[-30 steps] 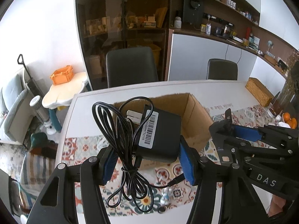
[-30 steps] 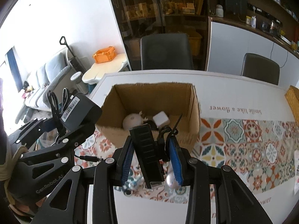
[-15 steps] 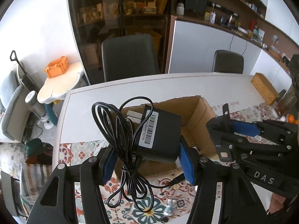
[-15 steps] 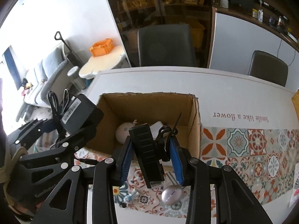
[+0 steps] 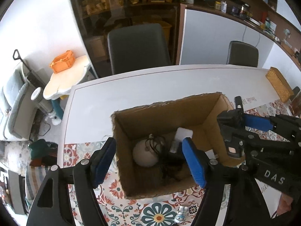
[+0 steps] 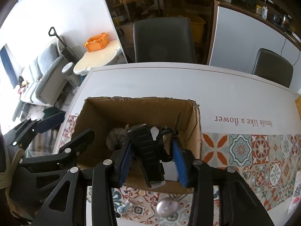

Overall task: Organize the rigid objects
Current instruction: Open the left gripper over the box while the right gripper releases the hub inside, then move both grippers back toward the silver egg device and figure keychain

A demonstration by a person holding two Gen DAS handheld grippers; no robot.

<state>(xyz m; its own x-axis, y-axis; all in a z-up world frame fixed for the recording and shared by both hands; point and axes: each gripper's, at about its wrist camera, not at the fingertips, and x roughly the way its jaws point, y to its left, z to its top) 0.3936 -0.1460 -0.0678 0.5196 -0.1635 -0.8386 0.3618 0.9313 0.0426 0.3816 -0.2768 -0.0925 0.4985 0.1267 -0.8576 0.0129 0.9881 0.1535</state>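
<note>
Your left tool [image 5: 148,158] hangs over the open cardboard box [image 5: 169,113] with its blue pads [image 5: 193,162] spread apart and nothing between them; the jaws have just been opening. Below them, a black power adapter with its coiled cable [image 5: 169,163] lies on the box floor, beside a round white object [image 5: 144,156] and a white block [image 5: 183,134] near the far wall.

Your right tool [image 6: 152,160] sits above the near right part of the same box. A black ribbed rectangular device [image 6: 148,156] with a looped cord [image 6: 165,131] stands between its blue pads, tilted. The jaws have just been opening, and a gap shows on either side of the device, though you cannot tell for certain whether a pad touches it.

The box stands on the white surface [image 6: 188,81], partly on a patterned tile mat [image 6: 244,150]. On the mat in front of the box lie a silvery oval object [image 6: 167,208] and a small blue-and-white figurine [image 6: 124,207].
</note>
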